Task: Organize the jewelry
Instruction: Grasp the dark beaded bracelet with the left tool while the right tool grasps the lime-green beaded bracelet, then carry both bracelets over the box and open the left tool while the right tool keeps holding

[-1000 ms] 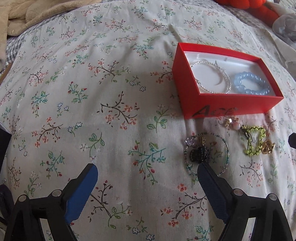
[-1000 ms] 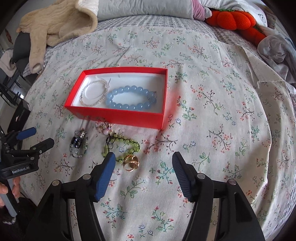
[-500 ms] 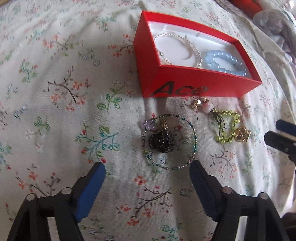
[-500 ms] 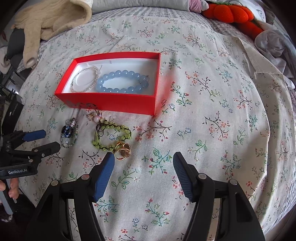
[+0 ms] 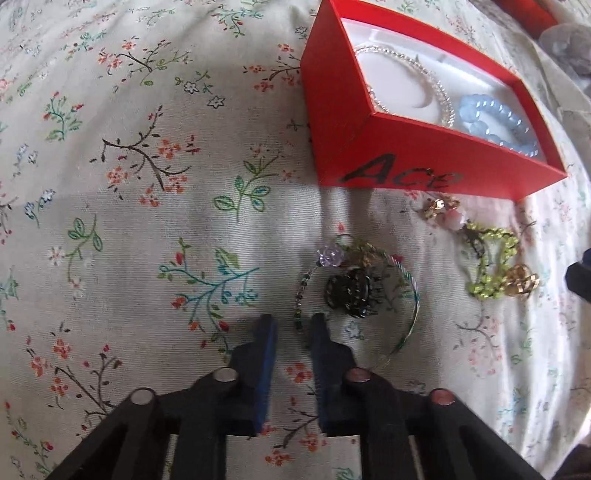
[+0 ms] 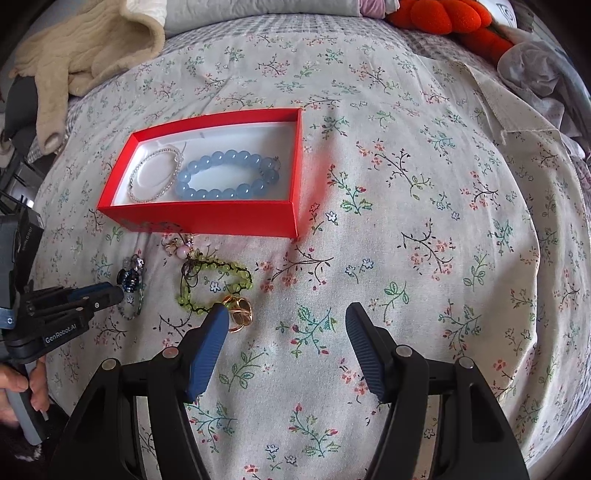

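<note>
A thin beaded bracelet with a dark charm (image 5: 349,295) lies on the floral bedspread in front of the red box (image 5: 406,177). My left gripper (image 5: 295,325) points down at the bracelet's left side. Its jaws are closing, with the beaded strand in the narrow gap between them and the pads not quite on it. A green bead bracelet (image 6: 221,269), a gold ring (image 6: 240,310) and a small pink-and-gold earring (image 6: 181,249) lie to the right. The box (image 6: 207,221) holds a blue bead bracelet (image 6: 225,173) and a silver one (image 6: 155,177). My right gripper (image 6: 286,317) hovers open, holding nothing, its left finger beside the ring.
A beige knit garment (image 6: 85,40) lies at the bed's far left. An orange plush toy (image 6: 443,18) and grey cloth (image 6: 535,74) sit at the far right. A hand (image 6: 18,384) holds the left gripper's handle at the bed's left edge. Open bedspread stretches right of the box.
The left gripper came down and forward onto the charm bracelet, and its jaws went from wide apart to a narrow gap around the strand. The right gripper stayed nearly still.
</note>
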A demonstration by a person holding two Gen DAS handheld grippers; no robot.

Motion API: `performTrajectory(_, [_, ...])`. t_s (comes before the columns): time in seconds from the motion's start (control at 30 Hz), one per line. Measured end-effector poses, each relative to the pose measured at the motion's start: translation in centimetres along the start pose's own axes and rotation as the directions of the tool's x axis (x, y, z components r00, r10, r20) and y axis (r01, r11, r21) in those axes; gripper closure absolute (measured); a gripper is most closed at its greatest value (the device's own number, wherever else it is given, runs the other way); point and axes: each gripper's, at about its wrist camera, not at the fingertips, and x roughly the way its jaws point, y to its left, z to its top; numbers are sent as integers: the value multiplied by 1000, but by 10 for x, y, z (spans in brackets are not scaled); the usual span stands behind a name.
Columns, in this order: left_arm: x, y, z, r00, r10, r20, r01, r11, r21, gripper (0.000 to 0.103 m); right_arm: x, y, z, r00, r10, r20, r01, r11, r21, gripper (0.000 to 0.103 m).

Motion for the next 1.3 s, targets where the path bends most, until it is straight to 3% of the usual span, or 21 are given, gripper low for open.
performTrajectory(0.33, [-15,6,0,999,1,33,-1,1000,5,103,16,-7,9,999,31,-15,-30,998,62,35])
performTrajectory(0.67, [-29,15,0,997,-39,59,38,999,7,103,38,10,19,997,61,-49,-58,997,47,38])
performTrajectory(0.93, [-29,19,1,998,-41,56,41,999,-8,103,53,30,26,996,52,-65,-52,999,9,68])
performTrajectory(1.07, [-30,21,3,997,-42,65,43,999,-16,103,62,33,28,997,30,-71,-30,1000,0,77])
performTrajectory(1.13, [-30,21,2,997,-44,67,46,999,-17,103,63,35,28,998,19,-67,-19,1000,-9,89])
performTrajectory(1.3, [-36,23,1,995,-55,80,57,998,-19,103,58,35,30,998,24,-58,-25,999,-21,95])
